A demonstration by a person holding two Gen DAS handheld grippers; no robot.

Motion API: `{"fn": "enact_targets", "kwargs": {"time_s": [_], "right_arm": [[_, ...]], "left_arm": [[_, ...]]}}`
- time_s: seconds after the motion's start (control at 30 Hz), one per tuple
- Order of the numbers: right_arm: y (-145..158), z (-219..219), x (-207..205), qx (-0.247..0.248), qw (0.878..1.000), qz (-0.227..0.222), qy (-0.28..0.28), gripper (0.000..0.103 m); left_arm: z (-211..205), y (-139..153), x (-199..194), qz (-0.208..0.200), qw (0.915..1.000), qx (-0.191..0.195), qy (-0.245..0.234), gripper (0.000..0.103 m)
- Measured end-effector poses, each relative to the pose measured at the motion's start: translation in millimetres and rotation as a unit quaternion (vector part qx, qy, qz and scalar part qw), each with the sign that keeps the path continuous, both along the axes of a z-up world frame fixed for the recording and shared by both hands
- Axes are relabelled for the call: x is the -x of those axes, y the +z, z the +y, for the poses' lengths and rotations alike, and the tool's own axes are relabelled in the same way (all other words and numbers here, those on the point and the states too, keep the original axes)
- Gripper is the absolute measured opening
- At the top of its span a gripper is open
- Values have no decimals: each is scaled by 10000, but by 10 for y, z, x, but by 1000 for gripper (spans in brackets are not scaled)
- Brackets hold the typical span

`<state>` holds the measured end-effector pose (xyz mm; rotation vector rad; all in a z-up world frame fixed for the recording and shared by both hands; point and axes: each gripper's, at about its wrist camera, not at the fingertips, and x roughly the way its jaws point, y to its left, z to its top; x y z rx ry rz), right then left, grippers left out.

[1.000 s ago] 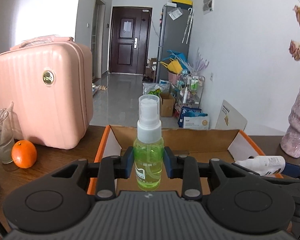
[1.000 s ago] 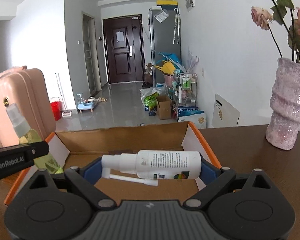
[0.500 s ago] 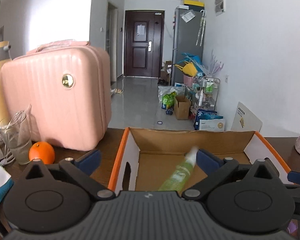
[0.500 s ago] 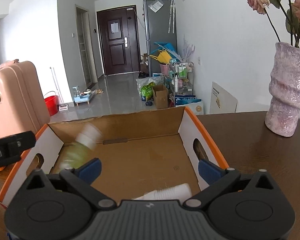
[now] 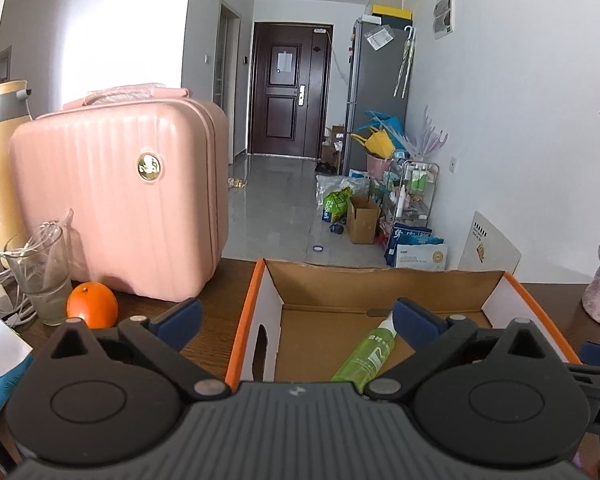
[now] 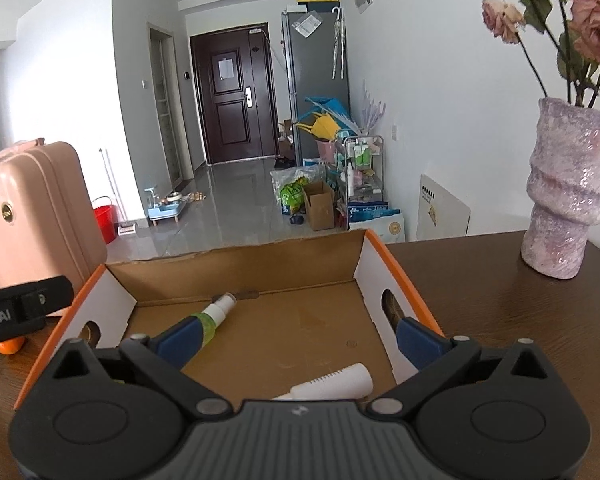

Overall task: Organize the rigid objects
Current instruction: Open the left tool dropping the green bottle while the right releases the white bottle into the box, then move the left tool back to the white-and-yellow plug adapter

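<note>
1. My left gripper stood spread wide, gripping nothing.
2. My right gripper gaped likewise, empty.
3. Ahead, below both, the green spray bottle and white spray bottle lay flat inside the cardboard box.

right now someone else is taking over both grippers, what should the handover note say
Left hand-held gripper: open, holding nothing, over the left wall of the cardboard box.
Right hand-held gripper: open, holding nothing, over the box floor.
Green spray bottle: lying on its side in the box, nozzle toward the far wall.
White spray bottle: lying at the near edge of the box, mostly hidden under the right gripper.
Done: both bottles are in the box.
Left: the orange and the glass stand outside the box on the table, beside the pink case; I cannot tell whether they are meant to go in.
</note>
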<state>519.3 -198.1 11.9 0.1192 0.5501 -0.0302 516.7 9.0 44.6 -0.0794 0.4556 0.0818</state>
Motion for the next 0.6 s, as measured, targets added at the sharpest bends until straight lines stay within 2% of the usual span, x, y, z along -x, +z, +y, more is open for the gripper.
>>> {"fn": "enact_targets", "kwargs": {"time_s": [0.33,0.6], "right_arm": [[150,-12,395,92,9995,-295,57,103],[234,-55,787,157,9986,-493,136,103]], "left_arm": [[7,133,421,-288,9995,-35,-83,103],[13,131,799,-347,9992,-132,-143,103]]}}
